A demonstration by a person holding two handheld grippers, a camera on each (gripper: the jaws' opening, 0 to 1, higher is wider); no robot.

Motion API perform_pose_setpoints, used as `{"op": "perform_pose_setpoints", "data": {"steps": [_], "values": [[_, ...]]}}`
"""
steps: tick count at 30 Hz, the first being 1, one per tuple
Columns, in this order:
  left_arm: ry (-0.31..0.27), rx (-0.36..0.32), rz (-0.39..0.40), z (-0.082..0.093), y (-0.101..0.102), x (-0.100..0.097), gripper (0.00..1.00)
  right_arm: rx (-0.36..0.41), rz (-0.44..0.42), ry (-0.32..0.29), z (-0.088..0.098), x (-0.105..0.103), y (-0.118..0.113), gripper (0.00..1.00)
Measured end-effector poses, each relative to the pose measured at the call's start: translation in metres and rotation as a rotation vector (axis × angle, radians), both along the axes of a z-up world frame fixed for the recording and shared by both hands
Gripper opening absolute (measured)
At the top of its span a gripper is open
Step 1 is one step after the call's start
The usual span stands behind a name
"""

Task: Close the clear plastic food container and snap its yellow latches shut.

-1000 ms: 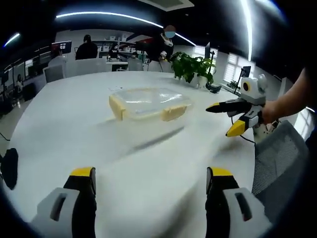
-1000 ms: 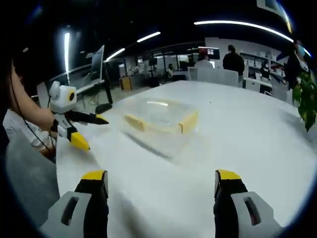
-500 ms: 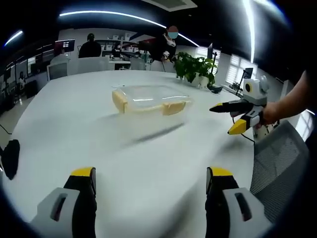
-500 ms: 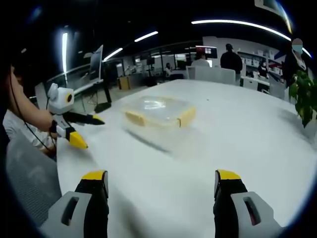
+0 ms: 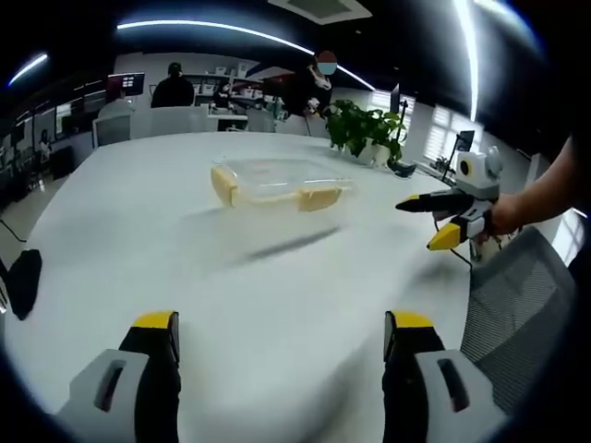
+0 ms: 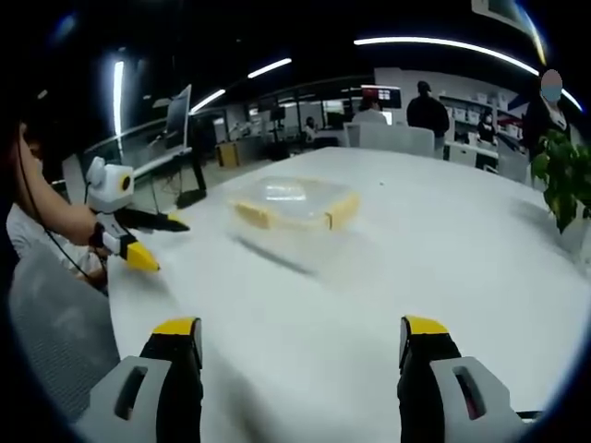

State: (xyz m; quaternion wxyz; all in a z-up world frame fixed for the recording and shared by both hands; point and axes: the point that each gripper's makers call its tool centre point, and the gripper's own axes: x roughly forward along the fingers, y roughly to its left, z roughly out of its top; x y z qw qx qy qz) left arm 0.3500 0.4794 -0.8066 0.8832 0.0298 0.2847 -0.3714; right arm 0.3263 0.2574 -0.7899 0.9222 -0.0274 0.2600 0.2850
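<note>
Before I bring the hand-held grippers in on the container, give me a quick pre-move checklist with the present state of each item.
1. Clear plastic food container within sight on the white table: ok.
2. Lid resting on the box: looks so, ok; whether it is fully seated, cannot tell.
3. Yellow latches snapped shut: cannot tell; they are too small and blurred.
4. Left hand-held gripper open and holding nothing: ok.
5. Right hand-held gripper open and holding nothing: ok; in the left gripper view its jaws are also spread.
6. Both grippers apart from the container, nothing on the table between them and it: ok.
</note>
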Motion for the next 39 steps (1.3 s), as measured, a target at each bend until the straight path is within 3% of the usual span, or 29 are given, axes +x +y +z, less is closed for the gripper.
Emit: {"op": "perform_pose_setpoints", "data": {"steps": [39], "values": [[0.002,-0.056,0.045,0.013,-0.001,-0.027,0.89,0.005,-0.048,-0.005,0.013,-0.027,-0.031,0.89]]}}
